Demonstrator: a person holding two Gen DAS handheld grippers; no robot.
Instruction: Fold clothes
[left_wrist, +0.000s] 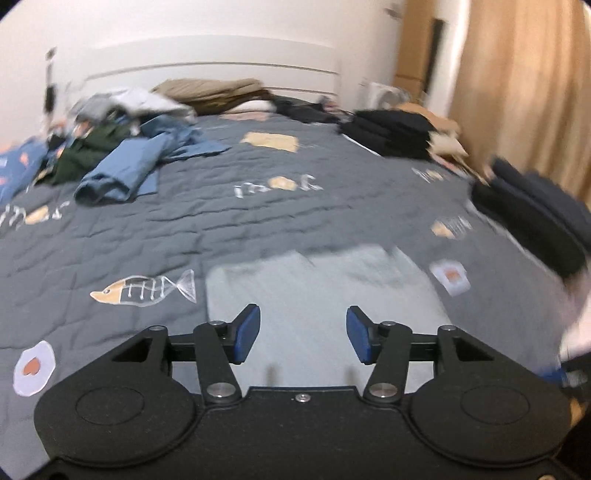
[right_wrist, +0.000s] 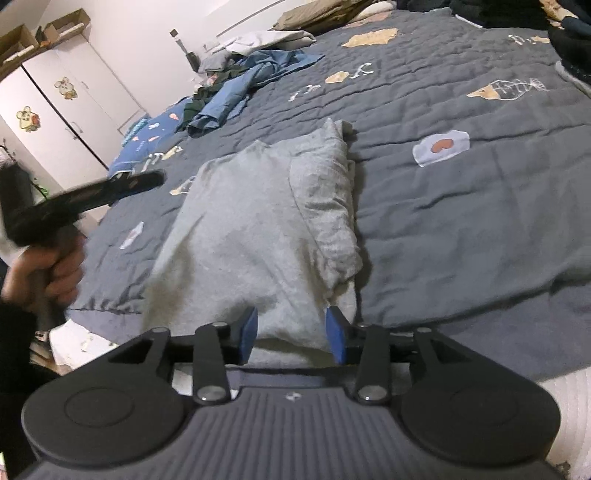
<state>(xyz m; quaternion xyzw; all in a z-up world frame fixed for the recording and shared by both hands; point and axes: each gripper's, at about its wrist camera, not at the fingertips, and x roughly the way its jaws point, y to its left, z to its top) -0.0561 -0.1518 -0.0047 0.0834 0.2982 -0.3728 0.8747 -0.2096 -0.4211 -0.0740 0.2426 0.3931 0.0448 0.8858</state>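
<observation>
Motion blur is smearing the grey garment (left_wrist: 325, 295) in the left wrist view, leaving its edges unreadable, and the dark folded stack (left_wrist: 535, 214) at three o'clock is streaking too. In the right wrist view the left hand-held gripper (right_wrist: 110, 192) at nine o'clock is blurring, its jaws unreadable there. The garment's near hem is disappearing behind the right hand-held gripper (right_wrist: 291, 332).

Folded garment (right_wrist: 258, 236) lying on the quilt (right_wrist: 461, 206) at the bed's near edge, right gripper (right_wrist: 291, 332) sitting at its near end. Left gripper (right_wrist: 92, 195) hanging left of the garment, above the bed edge. Heap of unfolded clothes (left_wrist: 122, 155) lying far left near the headboard (left_wrist: 214, 70); folded stacks (left_wrist: 399, 133) sitting far right.
</observation>
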